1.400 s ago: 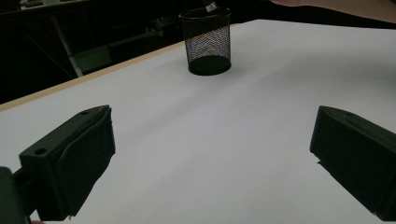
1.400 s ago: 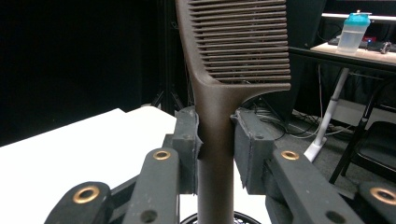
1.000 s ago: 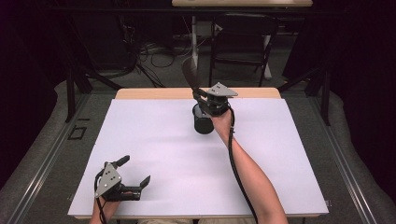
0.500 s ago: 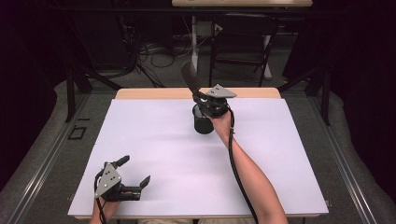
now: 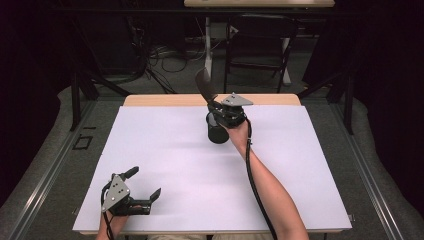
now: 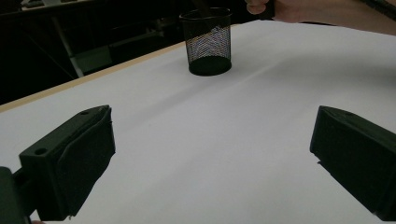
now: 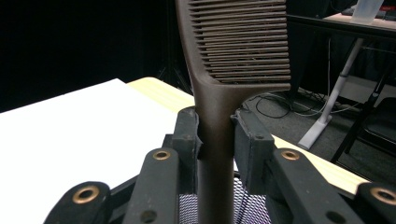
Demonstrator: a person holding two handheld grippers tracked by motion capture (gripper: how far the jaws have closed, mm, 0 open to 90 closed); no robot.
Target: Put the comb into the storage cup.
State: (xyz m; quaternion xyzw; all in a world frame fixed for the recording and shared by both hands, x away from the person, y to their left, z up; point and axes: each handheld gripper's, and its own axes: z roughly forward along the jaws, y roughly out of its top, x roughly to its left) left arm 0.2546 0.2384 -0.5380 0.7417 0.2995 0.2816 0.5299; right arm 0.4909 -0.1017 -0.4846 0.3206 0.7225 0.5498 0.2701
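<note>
Brown plastic comb [image 7: 233, 60], light, stiff and probably slippery, stands pinched by its narrow handle in the right gripper [image 7: 215, 135] above a mesh cup [image 5: 217, 131] at the table's [image 5: 300, 190] far side, while the left gripper [image 5: 145, 192] rests spread near-left.

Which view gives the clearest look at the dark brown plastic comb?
The right gripper view: the dark brown plastic comb stands close up, teeth distinct, handle clamped in the right gripper. The high view shows it small above the black mesh cup. The left gripper view shows hardly any of it.
</note>
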